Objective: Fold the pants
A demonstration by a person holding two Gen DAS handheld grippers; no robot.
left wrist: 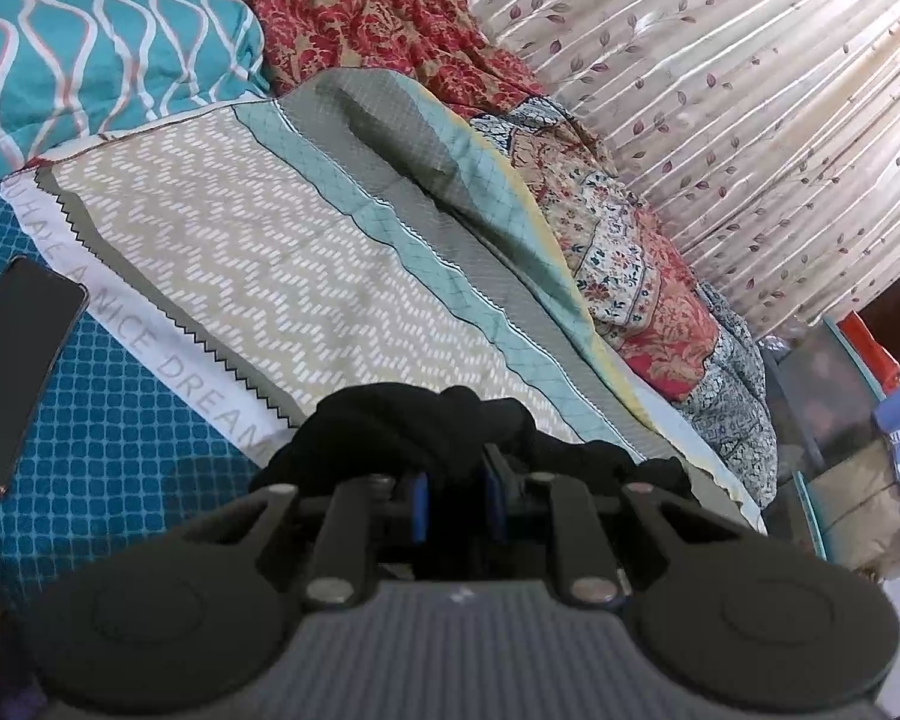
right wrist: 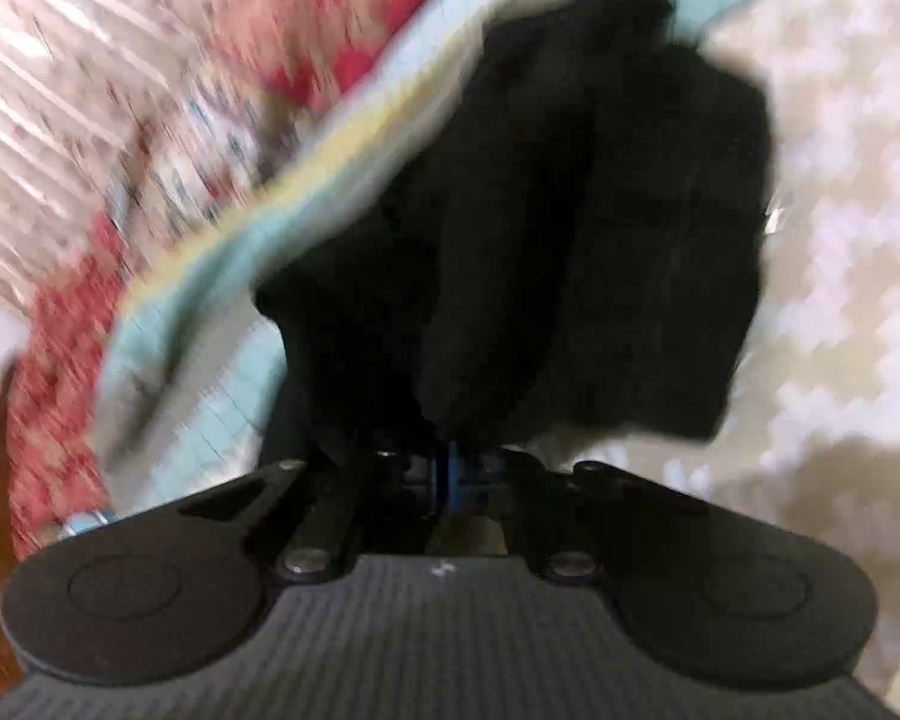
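One pair of black pants [left wrist: 450, 426] is pinched by two tools: left tool [left wrist: 456, 480] and right tool [right wrist: 450, 450], both clenched on it. One phone [left wrist: 21, 372] lies at nine o'clock on the bed [left wrist: 120, 450].

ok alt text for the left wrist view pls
The left gripper is shut on bunched black pants over a bed with a patterned cover. A dark phone lies on the blue sheet at left, and curtains hang behind.

Each camera sits just behind its own jaws, tilted down, close over the bed [left wrist: 120, 438]. The left view faces the curtain [left wrist: 720, 120]; the right view is blurred. Both share the black pants [left wrist: 426, 420] and striped bedspread [left wrist: 306, 276].
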